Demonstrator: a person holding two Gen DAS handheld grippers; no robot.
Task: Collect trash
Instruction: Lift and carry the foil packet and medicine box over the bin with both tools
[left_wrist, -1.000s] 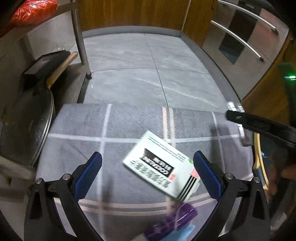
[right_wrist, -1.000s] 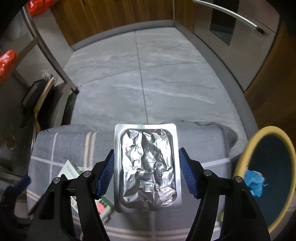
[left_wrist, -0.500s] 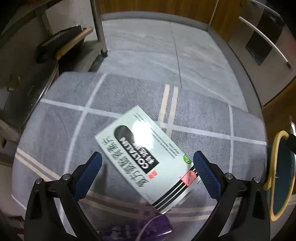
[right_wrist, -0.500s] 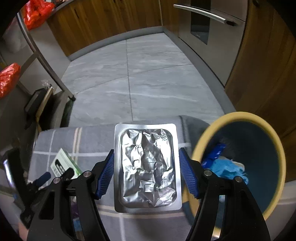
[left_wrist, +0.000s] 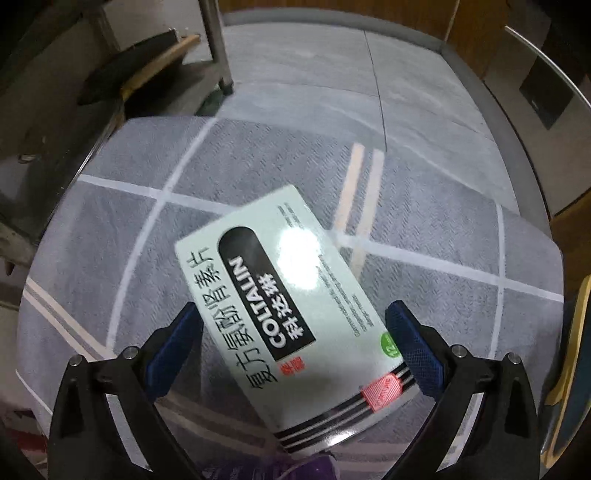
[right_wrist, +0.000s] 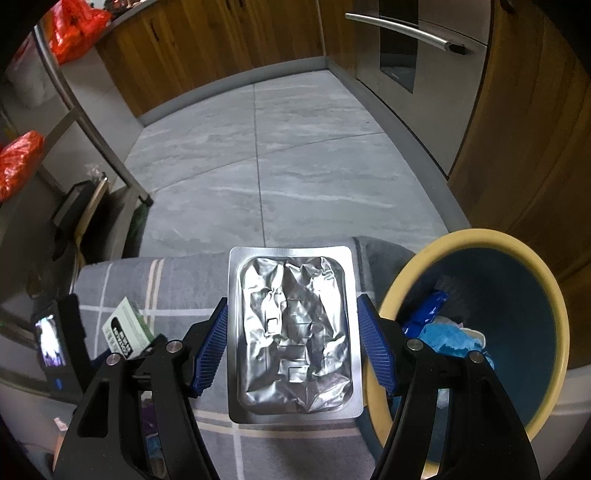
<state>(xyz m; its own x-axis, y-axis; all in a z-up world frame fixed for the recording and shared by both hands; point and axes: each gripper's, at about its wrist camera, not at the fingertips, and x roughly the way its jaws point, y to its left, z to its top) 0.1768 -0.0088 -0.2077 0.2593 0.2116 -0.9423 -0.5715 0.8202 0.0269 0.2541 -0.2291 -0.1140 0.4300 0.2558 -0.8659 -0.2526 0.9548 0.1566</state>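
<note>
Foil pack clamped, box between open jaws

The foil pack (right_wrist: 293, 332) is clamped by the right gripper (right_wrist: 293, 347) beside the bin (right_wrist: 402, 273). The box (left_wrist: 291, 314) is seen lying on the cloth (left_wrist: 110, 221), between the left gripper (left_wrist: 293, 350) jaws, which are apart.

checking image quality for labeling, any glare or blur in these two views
Left wrist view: a bright glare spot on the medicine box, with its print slightly smeared. Right wrist view: sharp, the foil blister pack shows crinkled highlights; both bend straight lines at the edges.

grey tiled floor (right_wrist: 303, 177), wooden cabinets (right_wrist: 207, 48) (red bags (right_wrist: 70, 29) above), steel oven (right_wrist: 424, 66).
</note>
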